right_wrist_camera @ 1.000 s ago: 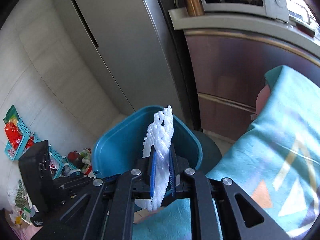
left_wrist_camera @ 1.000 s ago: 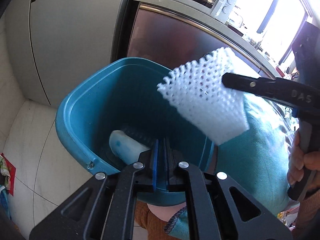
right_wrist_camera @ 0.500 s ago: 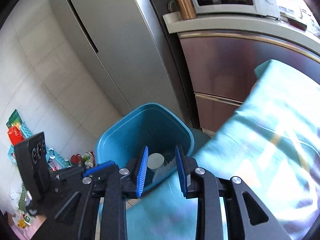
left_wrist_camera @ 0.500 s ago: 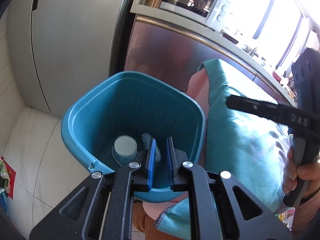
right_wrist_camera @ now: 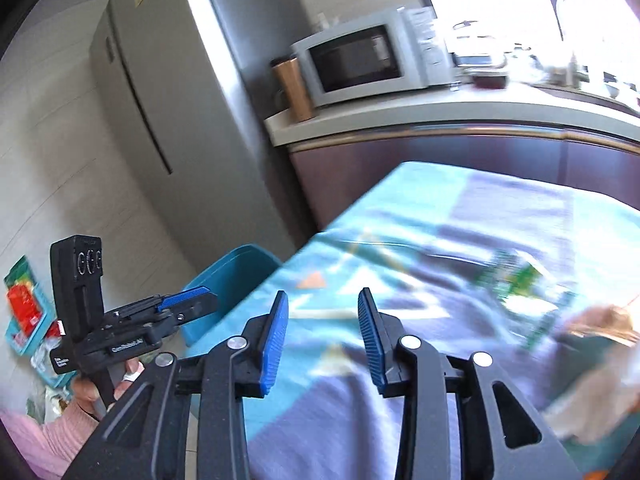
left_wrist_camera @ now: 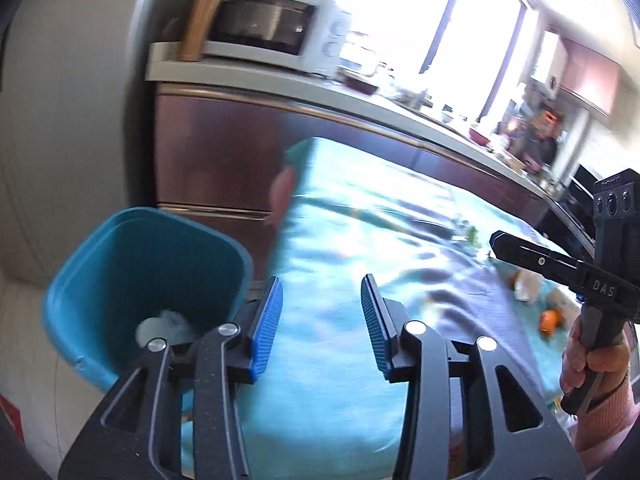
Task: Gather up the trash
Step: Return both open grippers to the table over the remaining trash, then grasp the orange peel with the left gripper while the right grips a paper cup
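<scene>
A teal trash bin (left_wrist_camera: pixel 120 264) stands on the floor beside the table's left edge, with a white cup and white foam net (left_wrist_camera: pixel 168 326) at its bottom; its rim also shows in the right wrist view (right_wrist_camera: pixel 240 264). My left gripper (left_wrist_camera: pixel 322 324) is open and empty over the table's teal cloth (left_wrist_camera: pixel 360 240). My right gripper (right_wrist_camera: pixel 322 338) is open and empty above the cloth. Trash lies on the cloth: a green-and-white wrapper (right_wrist_camera: pixel 520 292), crumpled brown and white scraps (right_wrist_camera: pixel 600 320), and orange bits (left_wrist_camera: pixel 550 320).
A grey fridge (right_wrist_camera: pixel 160 120) stands behind the bin. A counter (right_wrist_camera: pixel 440 112) holds a microwave (right_wrist_camera: pixel 360 64) and a copper tumbler (right_wrist_camera: pixel 294 88). Snack bags in teal baskets (right_wrist_camera: pixel 24 308) sit on the floor at left.
My right gripper opened and let the white foam net fall into the bin. My left gripper opened wide. Both have swung right, from over the bin to over the cloth.
</scene>
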A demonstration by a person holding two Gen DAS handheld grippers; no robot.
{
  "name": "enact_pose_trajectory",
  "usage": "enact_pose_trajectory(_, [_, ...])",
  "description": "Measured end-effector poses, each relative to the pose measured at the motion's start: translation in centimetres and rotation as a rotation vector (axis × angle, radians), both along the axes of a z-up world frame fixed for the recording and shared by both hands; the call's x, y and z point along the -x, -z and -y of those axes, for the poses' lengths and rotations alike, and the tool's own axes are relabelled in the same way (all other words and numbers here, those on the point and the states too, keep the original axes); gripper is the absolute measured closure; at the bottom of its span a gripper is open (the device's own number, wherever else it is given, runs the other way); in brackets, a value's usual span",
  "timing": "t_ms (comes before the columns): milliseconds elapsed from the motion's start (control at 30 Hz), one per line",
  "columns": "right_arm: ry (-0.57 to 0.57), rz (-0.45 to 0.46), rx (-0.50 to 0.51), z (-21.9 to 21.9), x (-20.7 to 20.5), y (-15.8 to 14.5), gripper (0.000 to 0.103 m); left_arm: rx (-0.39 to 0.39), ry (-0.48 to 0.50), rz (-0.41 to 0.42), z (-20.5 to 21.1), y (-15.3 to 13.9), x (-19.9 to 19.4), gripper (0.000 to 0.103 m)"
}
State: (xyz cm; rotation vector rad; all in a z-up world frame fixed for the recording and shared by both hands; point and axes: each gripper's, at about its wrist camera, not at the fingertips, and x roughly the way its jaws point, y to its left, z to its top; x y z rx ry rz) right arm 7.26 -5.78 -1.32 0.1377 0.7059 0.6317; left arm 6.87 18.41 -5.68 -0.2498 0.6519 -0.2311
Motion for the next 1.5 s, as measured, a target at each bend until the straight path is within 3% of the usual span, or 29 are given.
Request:
enact_pose_trajectory(333, [0.341,0.041,0.003,14.2,4.9,-0.7,0.063,-0.003,0.284,0.0,12.8,-0.1,-0.9,0.06])
enact_pose_trajectory(467, [0.479,0.043,0.02,19.1,7.8,-0.2,0.058,-0.014,0.395,-0.006,17.6,0.4,-0.3,0.059])
enact_pose_trajectory(633, [0.583,0.015,0.042,22.0,9.3,1.5,0.043,-0.022,0.505,-0.021,22.4,1.0,0.0,0.059])
enact_pose_trajectory(733, [0.594,-0.015,0.046,22.6,9.6,3.0,0.039,-0.038,0.568,-0.024,25.0,1.3,0.5,0.058])
enact_pose_trajectory(833, [0.594,-0.022,0.055,22.3,9.6,4.1,0.027,-0.06,0.622,-0.031,27.2,1.4,0.8,0.057])
enact_pose_trajectory(1033, [0.571,-0.035,0.044,22.1,9.2,5.5,0.028,-0.116,0.688,-0.061,31.2,2.0,0.7,0.056])
enact_pose_trajectory(1133, [0.566,-0.044,0.026,22.3,8.9,5.9,0.04,-0.138,0.7,-0.092,32.8,2.6,0.2,0.057])
enact_pose_trajectory(1367, [0.554,-0.041,-0.017,23.3,9.7,5.7,0.042,-0.129,0.708,-0.141,34.1,3.5,-0.6,0.079])
enact_pose_trajectory(1500, [0.532,-0.047,-0.046,23.8,10.2,5.2,0.042,-0.114,0.7,-0.145,33.8,3.5,-0.6,0.086])
